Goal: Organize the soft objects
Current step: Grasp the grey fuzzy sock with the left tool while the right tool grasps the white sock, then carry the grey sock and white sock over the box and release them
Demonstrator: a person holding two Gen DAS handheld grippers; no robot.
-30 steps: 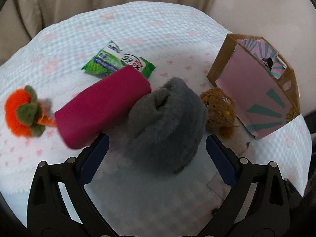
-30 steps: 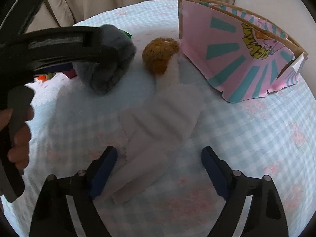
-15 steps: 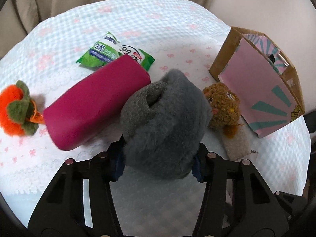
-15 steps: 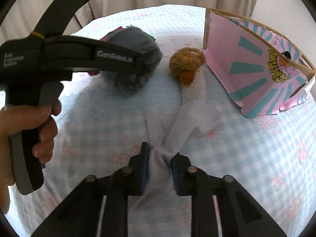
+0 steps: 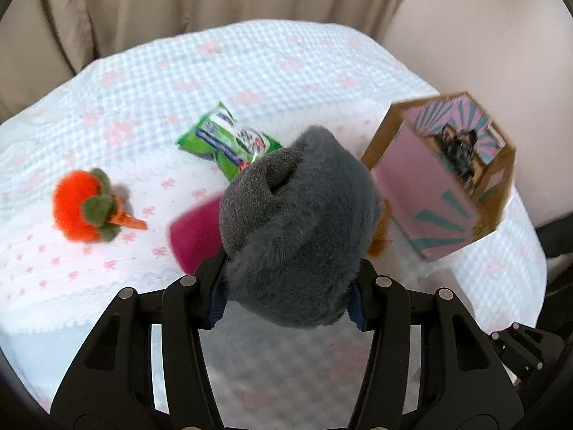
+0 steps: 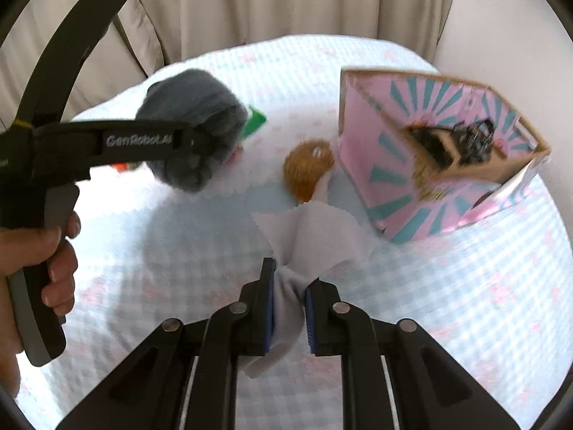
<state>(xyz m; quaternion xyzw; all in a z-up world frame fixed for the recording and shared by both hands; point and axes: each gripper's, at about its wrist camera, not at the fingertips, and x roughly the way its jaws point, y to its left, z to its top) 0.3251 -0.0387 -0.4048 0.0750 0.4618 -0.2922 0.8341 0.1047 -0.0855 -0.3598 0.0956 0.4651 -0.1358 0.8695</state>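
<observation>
My left gripper (image 5: 286, 301) is shut on a grey fluffy slipper (image 5: 297, 225) and holds it lifted above the table; it also shows in the right wrist view (image 6: 200, 143). My right gripper (image 6: 289, 308) is shut on a white cloth (image 6: 315, 236) and holds it raised off the table. A pink and teal cardboard box (image 5: 440, 186) stands open at the right, also in the right wrist view (image 6: 429, 150). A brown plush toy (image 6: 308, 168) lies by the box, mostly hidden in the left wrist view.
An orange plush with green leaves (image 5: 84, 209) lies at the left. A magenta pouch (image 5: 195, 238) and a green wipes pack (image 5: 225, 143) lie behind the slipper. The tablecloth (image 5: 250, 64) covers a round table; curtains hang behind.
Both grippers closed from open, the left on the slipper and the right on the cloth. Both items have since been lifted off the table.
</observation>
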